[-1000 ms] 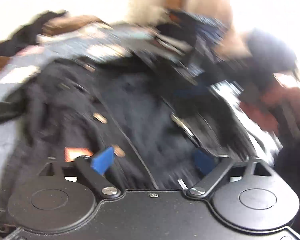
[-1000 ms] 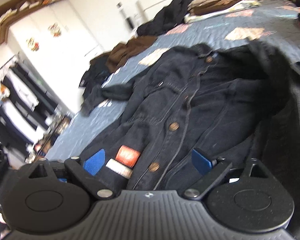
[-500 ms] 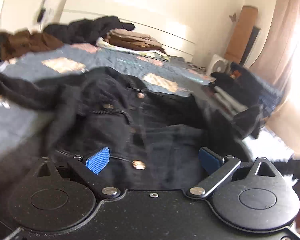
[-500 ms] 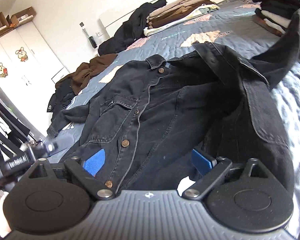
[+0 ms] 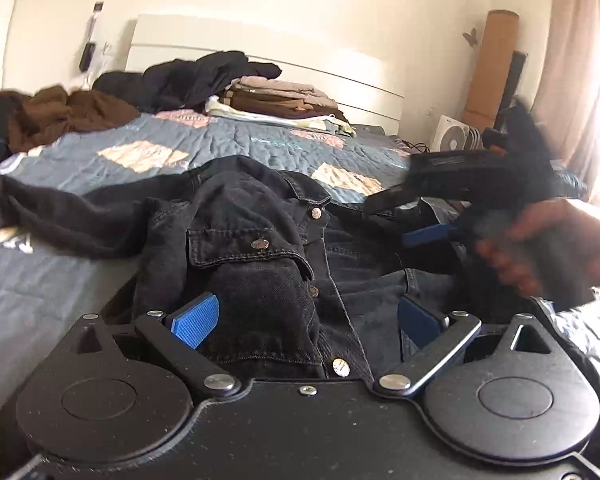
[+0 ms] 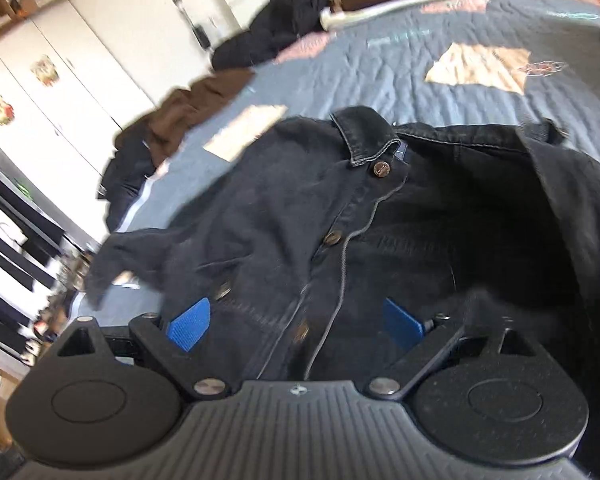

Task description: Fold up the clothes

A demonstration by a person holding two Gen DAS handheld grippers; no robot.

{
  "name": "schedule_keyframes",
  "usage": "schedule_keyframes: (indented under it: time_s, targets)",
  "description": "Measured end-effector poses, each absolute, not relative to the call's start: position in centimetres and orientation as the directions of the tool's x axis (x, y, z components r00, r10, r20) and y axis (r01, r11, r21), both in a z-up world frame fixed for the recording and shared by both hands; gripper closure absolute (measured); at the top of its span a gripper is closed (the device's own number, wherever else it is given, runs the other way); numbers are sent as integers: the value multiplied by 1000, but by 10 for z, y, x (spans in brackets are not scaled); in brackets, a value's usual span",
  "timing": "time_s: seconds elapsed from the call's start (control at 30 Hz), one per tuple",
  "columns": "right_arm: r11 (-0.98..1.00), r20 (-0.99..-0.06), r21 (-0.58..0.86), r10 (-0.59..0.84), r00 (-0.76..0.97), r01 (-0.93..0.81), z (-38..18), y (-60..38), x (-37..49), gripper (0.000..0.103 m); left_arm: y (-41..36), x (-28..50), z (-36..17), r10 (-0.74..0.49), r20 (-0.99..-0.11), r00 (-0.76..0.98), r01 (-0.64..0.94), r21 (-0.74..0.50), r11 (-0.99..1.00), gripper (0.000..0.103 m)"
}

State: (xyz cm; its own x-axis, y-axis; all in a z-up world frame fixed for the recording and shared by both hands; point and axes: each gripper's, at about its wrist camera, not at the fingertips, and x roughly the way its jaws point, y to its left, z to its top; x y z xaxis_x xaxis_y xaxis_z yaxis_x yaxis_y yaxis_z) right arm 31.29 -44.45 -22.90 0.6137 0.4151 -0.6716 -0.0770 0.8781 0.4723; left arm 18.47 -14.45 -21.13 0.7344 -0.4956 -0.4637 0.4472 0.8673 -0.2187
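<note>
Left gripper: jaws wide apart, holding nothing, pads either side of the jacket hem by the button placket. Right gripper: jaws also wide, empty, low over the jacket front. Half a sec ago the right gripper was back at the hem; now it's reached in twd the collar, blurred, w/ the hand crossing the left view. Likely going for the open right front panel to lay it flat. Jacket lies unbuttoned, rumpled, on the quilt. Beyond the jacket: folded stack and brown heap, well apart. Bunched sleeve left of jacket needs straightening first.
</note>
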Motion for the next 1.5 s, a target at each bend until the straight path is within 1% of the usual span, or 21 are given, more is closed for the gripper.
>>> schedule_keyframes:
  time_s: [0.1,0.2,0.3,0.4,0.43,0.47,0.5,0.57,0.6,0.63,0.67,0.83,1.03,1.13,1.2,1.3,1.33,1.4,1.43,1.47,1.5]
  targets:
    - [880,-710,474,406,576,-37,-250,-446,353,10,-142,190,-212,-492,-465,736,441,-222,870,7]
    - [863,-728,504,418,544,12,-273,-450,378,12,-137,187,-207,-486,-453,747,446,-202,872,7]
    - [865,-741,501,419,524,18,-287,-450,394,13,-128,186,-202,-484,-435,759,441,-204,874,6]
    - [867,-747,498,421,515,14,-295,-447,405,19,-120,191,-202,-470,-426,773,407,-235,882,5]
    - [870,-747,494,420,516,7,-297,-445,407,25,-118,193,-203,-469,-430,771,395,-253,883,5]
    - [873,-749,488,417,515,3,-298,-443,409,35,-116,195,-204,-467,-433,771,387,-265,883,5]
    - [879,-756,478,410,509,2,-300,-440,411,41,-116,196,-204,-467,-433,771,383,-271,883,5]
    - [892,-778,452,392,491,5,-304,-436,415,70,-115,197,-204,-464,-434,772,375,-278,884,5]
    - [896,-786,444,386,483,6,-306,-434,416,76,-115,197,-204,-460,-435,774,373,-274,886,5]
    - [892,-782,453,393,484,6,-305,-434,416,90,-115,198,-204,-461,-436,773,375,-272,886,5]
    - [887,-777,461,401,485,6,-305,-434,415,97,-115,198,-204,-462,-437,772,377,-270,886,5]
    - [882,-760,471,398,514,13,-293,-441,407,102,-115,197,-205,-460,-440,771,380,-261,887,5]
    - [889,-748,454,345,567,59,-282,-460,396,103,-115,197,-205,-459,-438,773,382,-257,888,5]
    - [898,-774,431,316,549,91,-291,-465,396,103,-115,198,-205,-462,-441,770,384,-258,887,5]
    - [910,-793,403,291,535,103,-298,-466,396,101,-116,198,-206,-463,-444,767,387,-255,886,5]
    - [901,-780,416,280,559,128,-295,-468,396,97,-116,200,-207,-461,-452,764,386,-254,887,5]
    - [899,-772,419,276,572,131,-291,-469,396,93,-116,200,-207,-462,-452,763,385,-256,887,5]
    - [896,-750,427,276,601,121,-281,-472,397,79,-115,200,-207,-464,-450,763,385,-259,886,5]
    - [896,-737,431,281,614,108,-277,-474,398,64,-115,200,-206,-464,-449,763,386,-260,885,5]
    - [894,-728,436,283,625,101,-274,-475,400,54,-115,200,-206,-465,-448,764,386,-260,885,5]
    - [894,-723,437,284,630,99,-273,-474,404,50,-116,200,-206,-465,-447,764,387,-259,885,5]
